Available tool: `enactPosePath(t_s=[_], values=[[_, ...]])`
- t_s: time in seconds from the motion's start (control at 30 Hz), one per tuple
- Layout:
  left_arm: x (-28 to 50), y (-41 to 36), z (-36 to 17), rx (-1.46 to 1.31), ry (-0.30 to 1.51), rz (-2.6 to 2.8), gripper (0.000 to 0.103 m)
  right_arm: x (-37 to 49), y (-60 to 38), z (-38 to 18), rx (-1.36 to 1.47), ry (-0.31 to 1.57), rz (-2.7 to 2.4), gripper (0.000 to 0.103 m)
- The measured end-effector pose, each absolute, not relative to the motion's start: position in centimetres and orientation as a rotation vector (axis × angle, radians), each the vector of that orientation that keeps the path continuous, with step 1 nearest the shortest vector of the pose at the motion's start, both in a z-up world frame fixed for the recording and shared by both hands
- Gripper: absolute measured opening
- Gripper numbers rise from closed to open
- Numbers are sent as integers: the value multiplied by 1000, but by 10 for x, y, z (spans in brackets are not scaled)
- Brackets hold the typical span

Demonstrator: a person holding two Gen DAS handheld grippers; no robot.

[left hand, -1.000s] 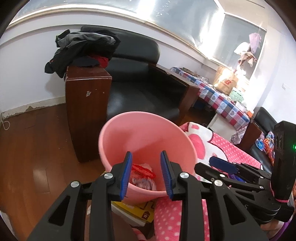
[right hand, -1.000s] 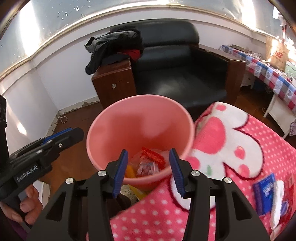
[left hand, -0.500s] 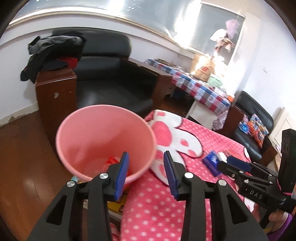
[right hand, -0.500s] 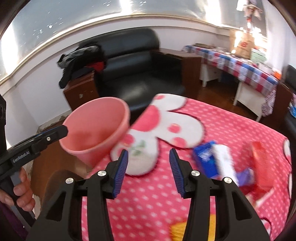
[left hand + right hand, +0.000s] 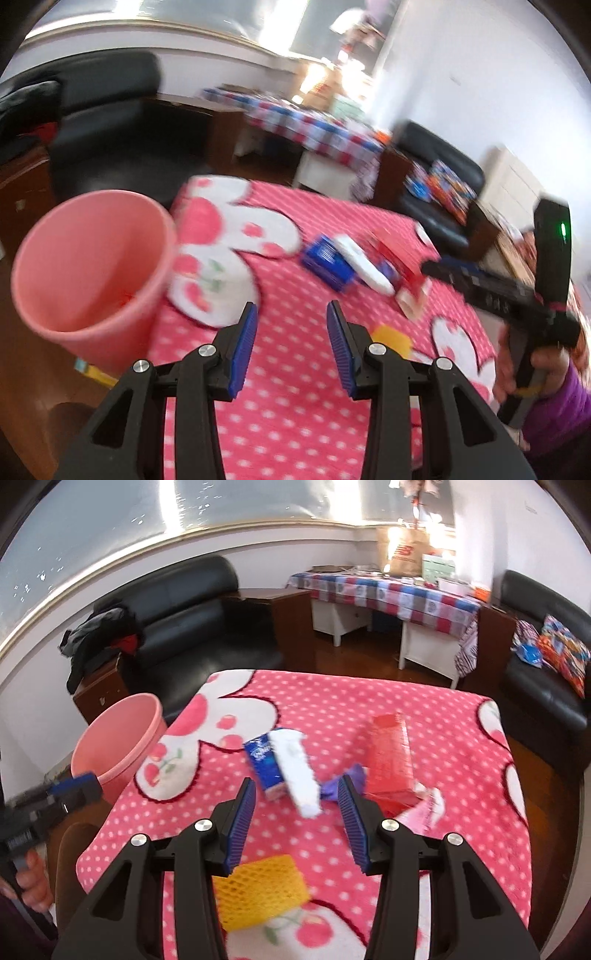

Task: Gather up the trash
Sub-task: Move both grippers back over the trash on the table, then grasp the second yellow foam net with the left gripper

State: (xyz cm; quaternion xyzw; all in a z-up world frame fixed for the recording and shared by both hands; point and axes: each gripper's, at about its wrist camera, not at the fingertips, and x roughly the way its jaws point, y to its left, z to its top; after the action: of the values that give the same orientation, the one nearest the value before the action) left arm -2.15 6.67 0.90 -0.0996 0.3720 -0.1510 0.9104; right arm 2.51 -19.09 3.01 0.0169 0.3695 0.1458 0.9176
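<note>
Trash on pink blanket [image 5: 332, 709], white packet [image 5: 295, 771] lengthwise toward camera, red box [image 5: 389, 753] alongside

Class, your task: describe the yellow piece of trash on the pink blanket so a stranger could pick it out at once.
Start at the pink polka-dot blanket covering the table. Its middle holds a cluster of trash: a blue packet, a white wrapper and a red box. Nearer the camera, apart from them, lies the yellow foam net, the only yellow piece and the only one with an open mesh.

Black two-finger grippers — blue ribbed pads, silver screws — purple sleeve [image 5: 557, 402].
</note>
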Motion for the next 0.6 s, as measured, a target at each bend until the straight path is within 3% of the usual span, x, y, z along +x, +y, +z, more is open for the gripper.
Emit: enactPosePath(t_s=[0.6], values=[[7, -24, -60, -101, 1011, -501, 38, 19, -212, 15, 32, 767, 329, 47]])
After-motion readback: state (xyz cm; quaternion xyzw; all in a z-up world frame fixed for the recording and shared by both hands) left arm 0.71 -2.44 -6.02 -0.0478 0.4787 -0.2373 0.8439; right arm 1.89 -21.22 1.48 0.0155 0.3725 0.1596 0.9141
